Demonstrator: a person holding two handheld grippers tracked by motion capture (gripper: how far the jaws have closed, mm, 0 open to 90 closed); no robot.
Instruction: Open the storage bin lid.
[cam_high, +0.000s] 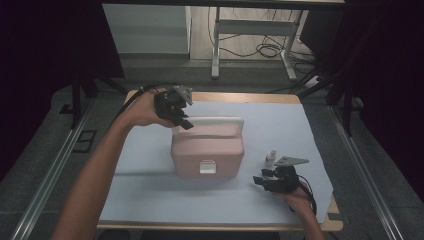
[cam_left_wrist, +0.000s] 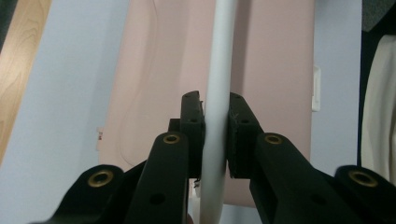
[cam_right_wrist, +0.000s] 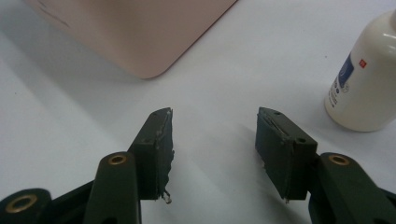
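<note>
A wooden table (cam_high: 225, 96) has a big pale blue sheet (cam_high: 280, 130) spread over most of its top. In the middle of the sheet sits a pink box (cam_high: 207, 152) with a white handle (cam_high: 215, 120) standing up along its top and a small white latch (cam_high: 207, 167) on the side that faces the person.

The left gripper (cam_high: 181, 121) is at the far left end of the box, up at the handle. In the left gripper view, its two black jaws are squeezed tight on the white handle (cam_left_wrist: 218, 93), one on each side, with the pink lid (cam_left_wrist: 271, 70) just behind. The person's left hand (cam_high: 145, 107) holds this gripper, and the arm reaches in from the bottom left.

The right gripper (cam_high: 260, 181) is low over the sheet, near the box's front right corner but not touching it. Its jaws are spread wide apart and hold nothing. In the right gripper view, bare sheet shows between them, and the rounded corner of the box (cam_right_wrist: 140, 42) is ahead and to the left.

A small white bottle (cam_high: 270, 158) stands upright on the sheet, just beside the right gripper, between it and the box. In the right gripper view the bottle (cam_right_wrist: 366, 84) shows a blue label and stands off to the right of the jaws.
</note>
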